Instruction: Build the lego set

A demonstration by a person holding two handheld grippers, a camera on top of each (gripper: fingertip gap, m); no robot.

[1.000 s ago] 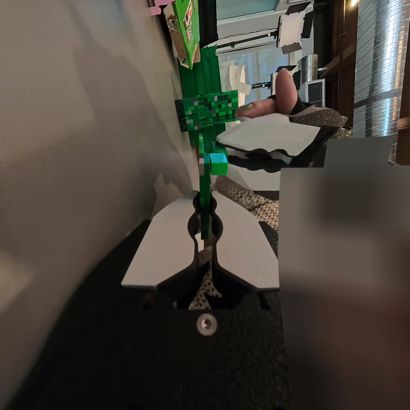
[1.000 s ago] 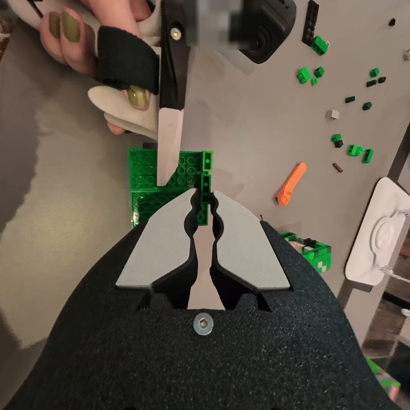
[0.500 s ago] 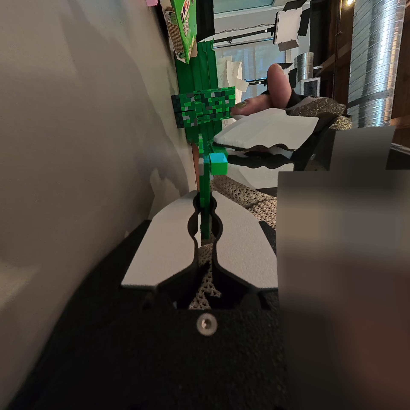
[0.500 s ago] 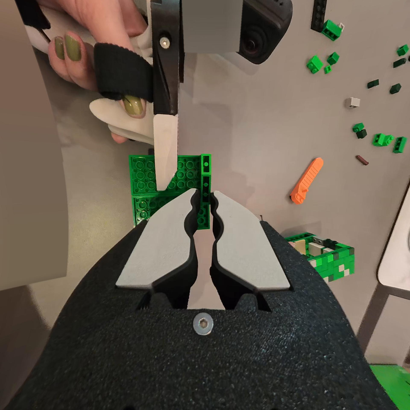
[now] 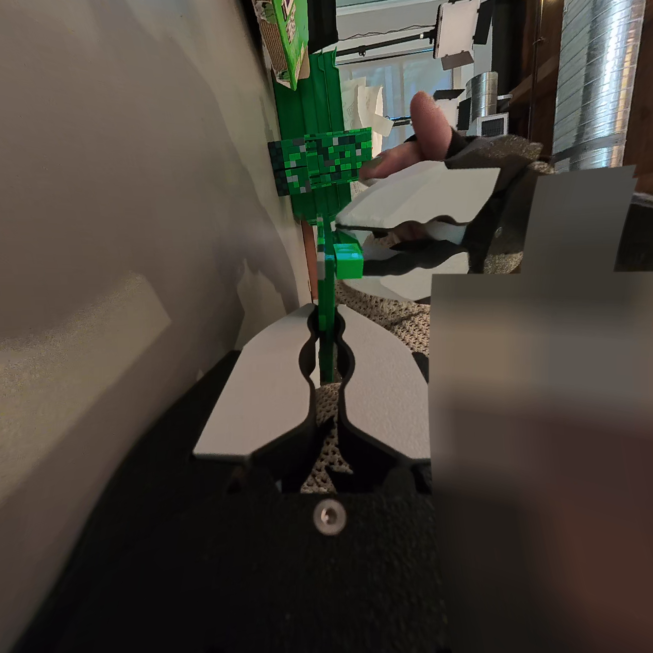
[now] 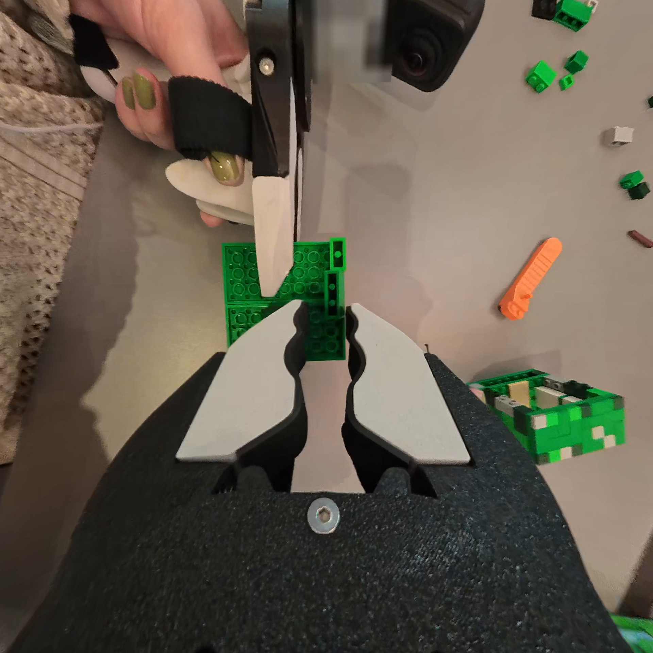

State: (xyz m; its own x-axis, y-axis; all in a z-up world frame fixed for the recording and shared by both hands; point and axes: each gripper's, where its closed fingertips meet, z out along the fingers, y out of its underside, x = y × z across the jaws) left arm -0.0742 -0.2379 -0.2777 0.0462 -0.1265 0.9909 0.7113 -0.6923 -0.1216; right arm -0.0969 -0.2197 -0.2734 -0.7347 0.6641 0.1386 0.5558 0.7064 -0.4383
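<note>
My left gripper (image 5: pixel 327 312) is shut on the edge of a flat green plate assembly (image 5: pixel 325 339), held upright and seen edge-on. A small bright green brick (image 5: pixel 348 261) sticks out of the plate's side. In the right wrist view the plate (image 6: pixel 243 272) faces me, studs showing, with two narrow green bricks (image 6: pixel 333 291) along its right edge. The left gripper's fingers (image 6: pixel 274 243) clamp it from above. My right gripper (image 6: pixel 325 308) is open, with the jaws spread on either side of the plate's right edge and lower narrow brick.
On the grey table (image 6: pixel 441 212) lie an orange brick separator (image 6: pixel 530 279), a partly built green box (image 6: pixel 554 413) and several loose green and grey bricks (image 6: pixel 540 76). A pixel-patterned green block (image 5: pixel 318 162) and a green carton (image 5: pixel 291 39) stand farther back. My left and right fingertips are right by each other.
My right gripper was shut on the narrow green brick at the plate's edge. It has now opened and let go. The left gripper still holds the plate.
</note>
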